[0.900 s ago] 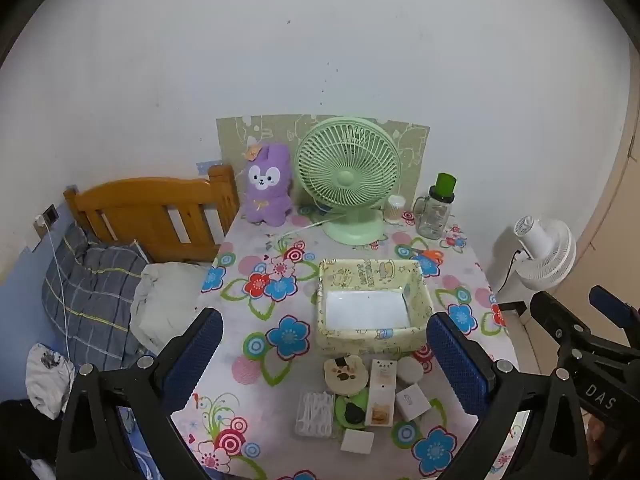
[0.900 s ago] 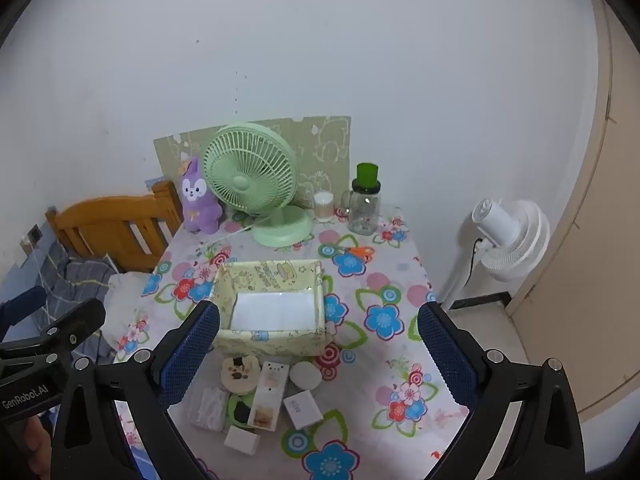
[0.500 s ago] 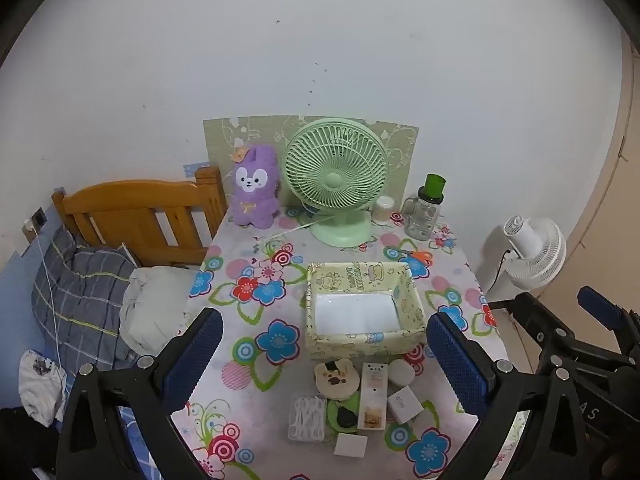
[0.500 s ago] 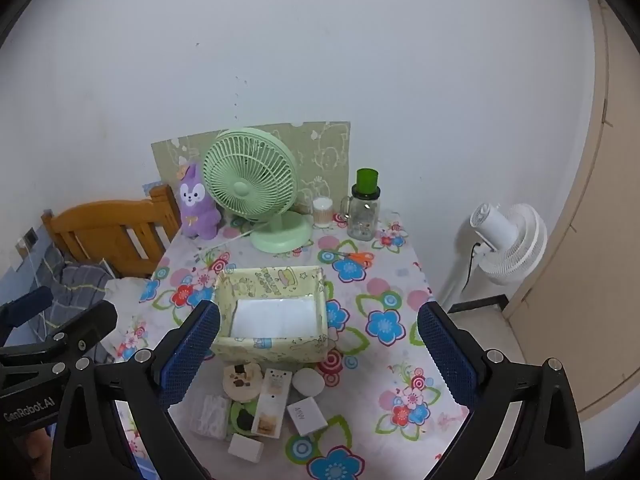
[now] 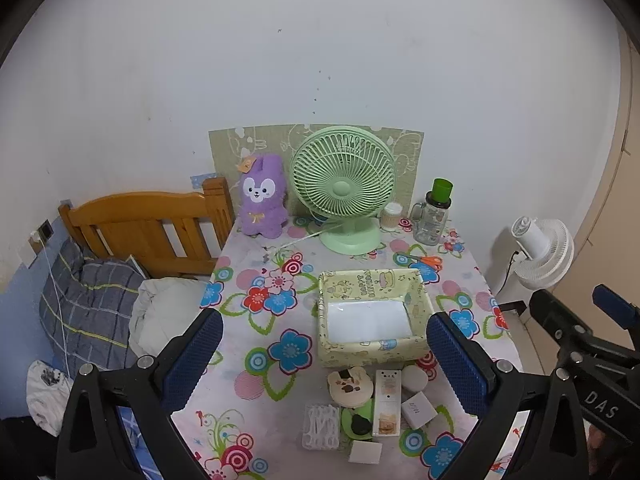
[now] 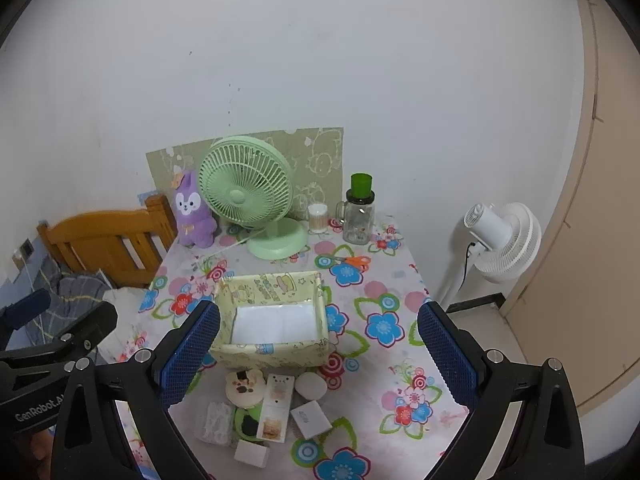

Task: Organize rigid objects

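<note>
A pale yellow patterned box (image 5: pixel 372 316) (image 6: pixel 274 316) stands open and empty on the flowered table (image 5: pixel 256 280) (image 6: pixel 376 308). In front of it lie several small items: a round bear-faced tin (image 5: pixel 351 386) (image 6: pixel 245 389), a long white carton (image 5: pixel 387 402) (image 6: pixel 276 406), a round white lid (image 5: pixel 414 377) (image 6: pixel 311 385), a small white box (image 5: pixel 418 414) (image 6: pixel 311 419), a clear packet (image 5: pixel 320 426) (image 6: pixel 214 422), a green disc (image 5: pixel 358 422) (image 6: pixel 246 422) and a white block (image 5: pixel 365 452) (image 6: pixel 251 453). My left gripper (image 5: pixel 324 360) and right gripper (image 6: pixel 318 354) hang high above them, both open and empty.
At the table's back stand a green desk fan (image 5: pixel 344 188) (image 6: pixel 250 192), a purple plush rabbit (image 5: pixel 262 196) (image 6: pixel 194 216), a green-capped jar (image 5: pixel 434 216) (image 6: pixel 358 208) and a small cup (image 5: pixel 391 216). Orange scissors (image 5: pixel 426 261) (image 6: pixel 354 261) lie behind the box. A wooden bed (image 5: pixel 148 224) is left, a white floor fan (image 5: pixel 542 248) (image 6: pixel 500 240) right.
Both grippers have drawn back and up from the table, so the box and small items sit smaller and lower in view. Nothing on the table has moved.
</note>
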Available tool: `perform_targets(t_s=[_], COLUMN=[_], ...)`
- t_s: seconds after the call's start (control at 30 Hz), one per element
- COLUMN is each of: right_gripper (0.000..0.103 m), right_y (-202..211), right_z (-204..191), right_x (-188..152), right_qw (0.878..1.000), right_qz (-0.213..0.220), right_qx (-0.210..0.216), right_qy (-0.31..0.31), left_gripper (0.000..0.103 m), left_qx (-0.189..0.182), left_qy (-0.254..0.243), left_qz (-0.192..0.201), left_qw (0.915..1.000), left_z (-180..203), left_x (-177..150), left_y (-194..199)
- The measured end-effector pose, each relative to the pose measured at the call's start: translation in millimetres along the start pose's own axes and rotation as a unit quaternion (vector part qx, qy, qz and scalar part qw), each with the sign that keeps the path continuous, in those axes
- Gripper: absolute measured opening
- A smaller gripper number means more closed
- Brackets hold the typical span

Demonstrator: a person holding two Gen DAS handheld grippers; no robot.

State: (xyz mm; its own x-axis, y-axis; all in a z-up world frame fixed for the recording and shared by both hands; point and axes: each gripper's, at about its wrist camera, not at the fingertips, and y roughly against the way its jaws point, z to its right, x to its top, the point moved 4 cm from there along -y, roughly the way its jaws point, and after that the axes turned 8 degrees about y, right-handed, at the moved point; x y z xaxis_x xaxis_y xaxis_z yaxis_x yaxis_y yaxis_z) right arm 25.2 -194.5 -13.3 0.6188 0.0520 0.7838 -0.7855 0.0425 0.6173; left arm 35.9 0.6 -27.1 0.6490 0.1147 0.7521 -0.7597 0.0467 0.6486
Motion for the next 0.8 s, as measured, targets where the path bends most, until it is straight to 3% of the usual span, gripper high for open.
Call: perform_targets(t_s=[0.8], right_gripper=[0.101], right_y=[2.1], right_z=[-2.2], right_x=[6.1], right_qw=[1.0], right_qz=[0.01], right_qx=[-0.004], right_qy=[-0.01], left_gripper=[0.103], left_qx=[-0.001], left_qy=[-0.011], left_qz=[0.008], left_qw=[0.9999], left_z=[2.4], left_x=[8.1], left_y=[-2.7])
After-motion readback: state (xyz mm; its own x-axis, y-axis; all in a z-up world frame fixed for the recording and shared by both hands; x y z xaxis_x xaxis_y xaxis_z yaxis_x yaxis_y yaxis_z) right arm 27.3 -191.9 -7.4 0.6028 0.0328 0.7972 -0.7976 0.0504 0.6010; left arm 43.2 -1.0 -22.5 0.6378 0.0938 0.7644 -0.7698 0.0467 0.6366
